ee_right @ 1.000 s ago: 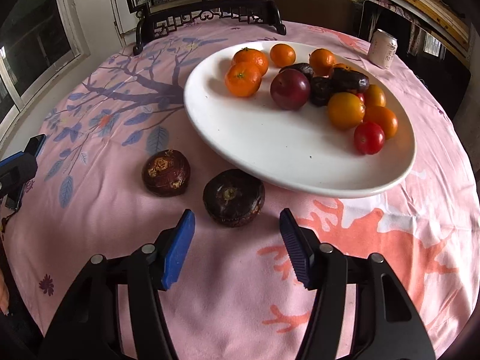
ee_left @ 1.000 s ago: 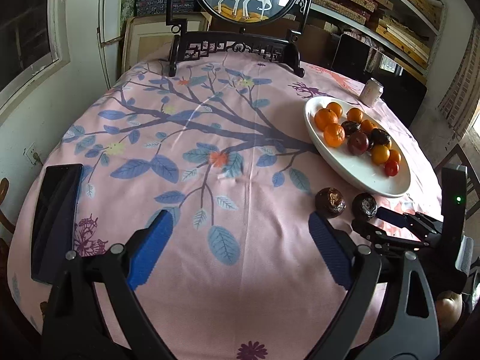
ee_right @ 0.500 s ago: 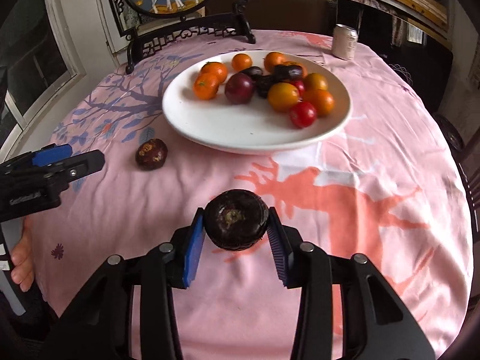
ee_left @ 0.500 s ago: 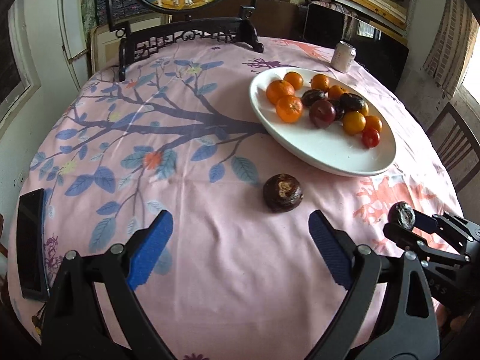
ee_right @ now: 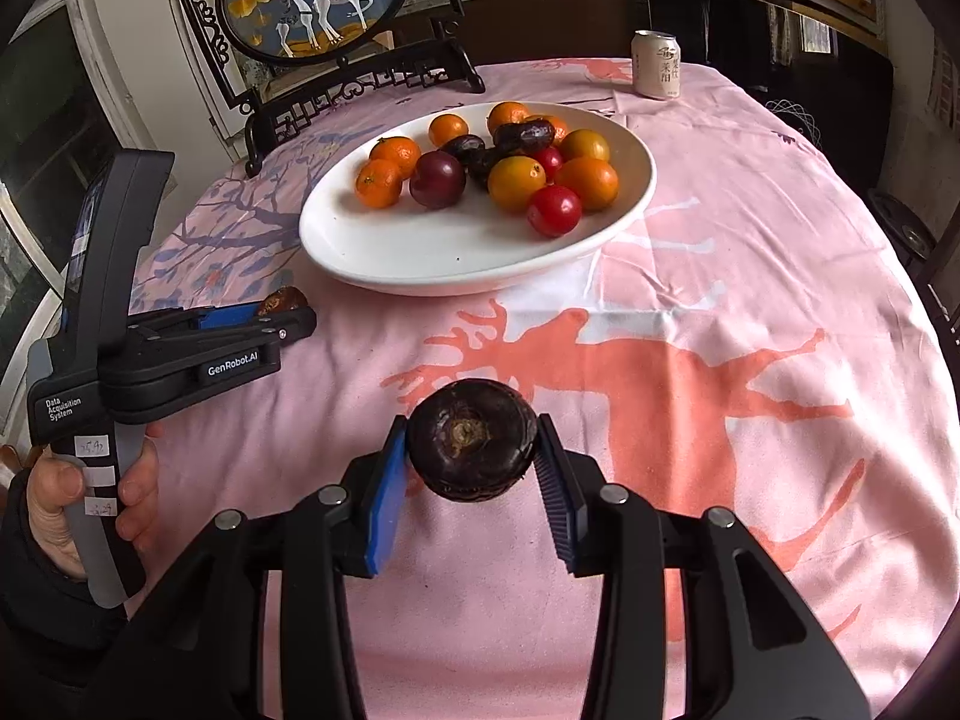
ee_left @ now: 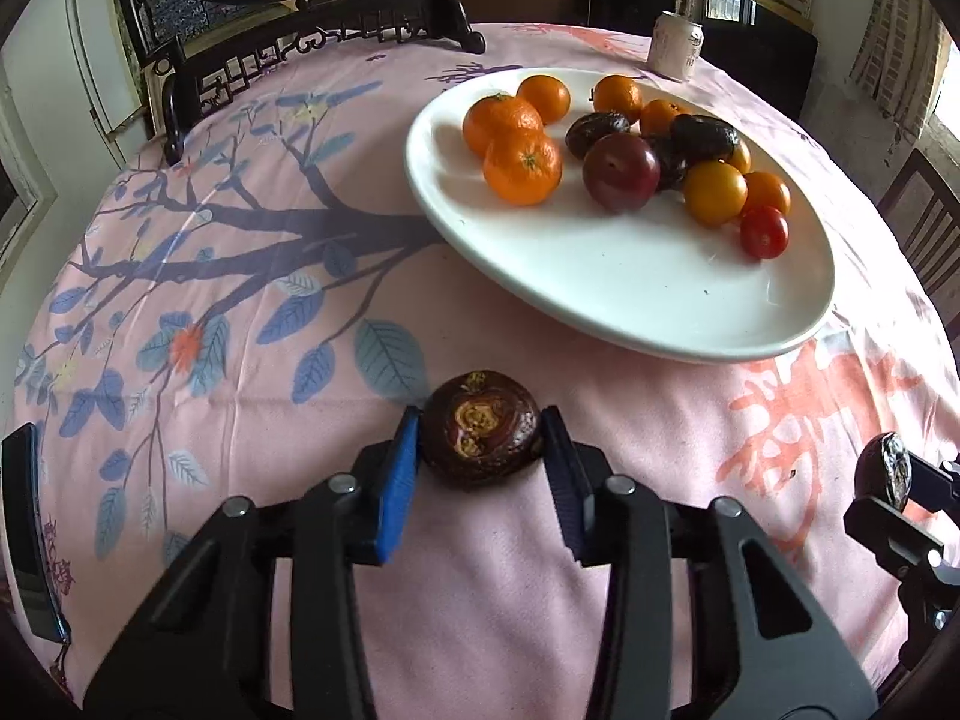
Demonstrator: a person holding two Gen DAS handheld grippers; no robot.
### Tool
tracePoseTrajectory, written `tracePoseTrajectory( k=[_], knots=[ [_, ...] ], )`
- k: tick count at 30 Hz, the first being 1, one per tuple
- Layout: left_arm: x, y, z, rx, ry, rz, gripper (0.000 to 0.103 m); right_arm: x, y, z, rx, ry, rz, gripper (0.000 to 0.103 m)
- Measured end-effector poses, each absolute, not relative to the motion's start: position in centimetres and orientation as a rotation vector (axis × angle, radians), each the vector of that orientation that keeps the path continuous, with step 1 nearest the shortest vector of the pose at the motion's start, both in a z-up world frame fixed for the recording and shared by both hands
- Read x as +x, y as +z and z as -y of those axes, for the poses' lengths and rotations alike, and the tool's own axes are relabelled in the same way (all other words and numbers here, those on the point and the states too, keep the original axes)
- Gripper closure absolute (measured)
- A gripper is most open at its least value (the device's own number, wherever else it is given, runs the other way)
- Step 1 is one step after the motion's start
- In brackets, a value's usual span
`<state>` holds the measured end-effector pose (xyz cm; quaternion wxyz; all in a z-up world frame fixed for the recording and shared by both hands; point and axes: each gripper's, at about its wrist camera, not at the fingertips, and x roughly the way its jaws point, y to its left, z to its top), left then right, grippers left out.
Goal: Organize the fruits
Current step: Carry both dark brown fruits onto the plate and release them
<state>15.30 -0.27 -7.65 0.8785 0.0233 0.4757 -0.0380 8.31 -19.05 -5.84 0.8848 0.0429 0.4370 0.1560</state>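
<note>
A white oval plate [ee_left: 630, 294] on the pink tablecloth holds several oranges, dark plums and small tomatoes; it also shows in the right wrist view [ee_right: 456, 252]. My left gripper [ee_left: 480, 450] is shut on a dark mangosteen with a yellow-scarred top [ee_left: 480, 427] that rests on the cloth just in front of the plate. My right gripper [ee_right: 474, 456] is shut on a second dark mangosteen [ee_right: 472, 438] and holds it above the cloth, well short of the plate. The left gripper shows at the left of the right wrist view [ee_right: 282, 312].
A drink can [ee_right: 656, 65] stands beyond the plate. A round deer picture on a black carved stand [ee_right: 324, 0] sits at the table's far side. A dark phone [ee_left: 24, 528] lies at the left table edge. Chairs and shelves surround the table.
My left gripper has moved forward and shut on the scarred mangosteen. My right gripper still holds its mangosteen and has drawn back a little from the plate.
</note>
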Motion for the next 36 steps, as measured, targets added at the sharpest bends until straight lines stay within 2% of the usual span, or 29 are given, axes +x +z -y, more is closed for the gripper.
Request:
tracePoseTrajectory(
  k=[12, 20, 27, 36],
  knots=[
    [9.2, -3.3, -0.9, -0.077, -0.186, -0.953, 0.063, 8.4, -4.4, 18.0, 0.07, 0.338, -0.894, 0.061],
    [15.6, 1.6, 1.6, -0.021, -0.206, -0.906, 0.063, 13.0, -1.1, 15.8, -0.028, 0.369, -0.833, 0.061],
    [23.4, -1.7, 3.2, -0.05, -0.175, -1.007, 0.062, 19.7, -2.8, 15.3, -0.041, 0.356, -0.906, 0.062],
    [25.8, -3.9, 3.0, -0.085, -0.181, -1.045, 0.061, 22.3, -4.4, 15.1, -0.023, 0.346, -0.945, 0.061]
  ],
)
